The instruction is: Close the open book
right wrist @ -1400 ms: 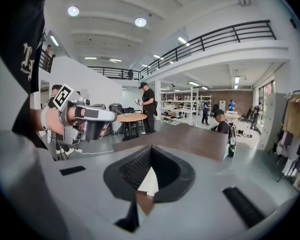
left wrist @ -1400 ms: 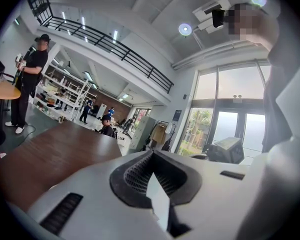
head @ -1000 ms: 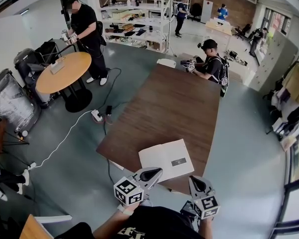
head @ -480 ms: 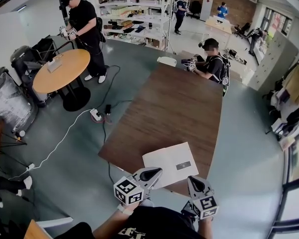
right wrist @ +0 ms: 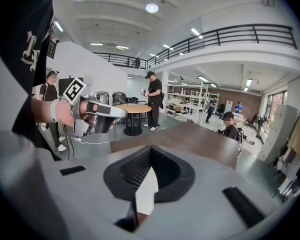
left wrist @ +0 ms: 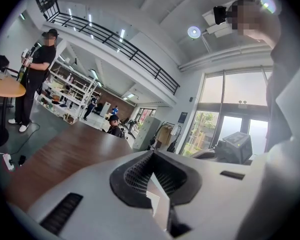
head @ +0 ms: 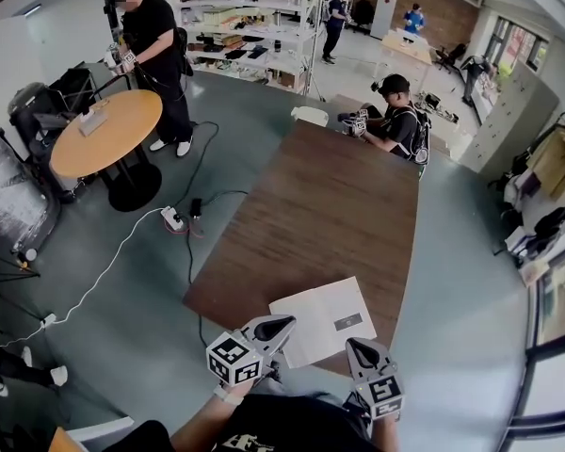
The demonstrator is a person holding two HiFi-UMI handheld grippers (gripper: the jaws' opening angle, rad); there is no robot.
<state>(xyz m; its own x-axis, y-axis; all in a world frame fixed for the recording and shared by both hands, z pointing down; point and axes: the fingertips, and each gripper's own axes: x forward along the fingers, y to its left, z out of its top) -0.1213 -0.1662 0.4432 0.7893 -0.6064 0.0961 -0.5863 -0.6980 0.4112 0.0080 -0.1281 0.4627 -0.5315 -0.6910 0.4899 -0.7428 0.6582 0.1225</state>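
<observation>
The open book (head: 322, 320) lies flat with white pages up at the near edge of the long brown table (head: 330, 205). My left gripper (head: 284, 323) hovers shut at the book's near left corner, holding nothing. My right gripper (head: 351, 345) is shut and empty just off the book's near right edge. In the left gripper view the left gripper (left wrist: 151, 154) points over the table (left wrist: 65, 151), and its body hides the book. The right gripper view has the right gripper (right wrist: 151, 149) aimed along the table (right wrist: 190, 136), with the left gripper (right wrist: 97, 111) at the left.
A person with grippers (head: 395, 121) sits at the table's far end. A round wooden table (head: 105, 132) and a standing person (head: 151, 40) are at the left. A power strip with cables (head: 172, 219) lies on the floor beside the table. Shelves (head: 254, 36) stand behind.
The head view has shifted a little, so the book sits lower in frame. Both grippers stay shut near my body, slightly lower. The book remains open.
</observation>
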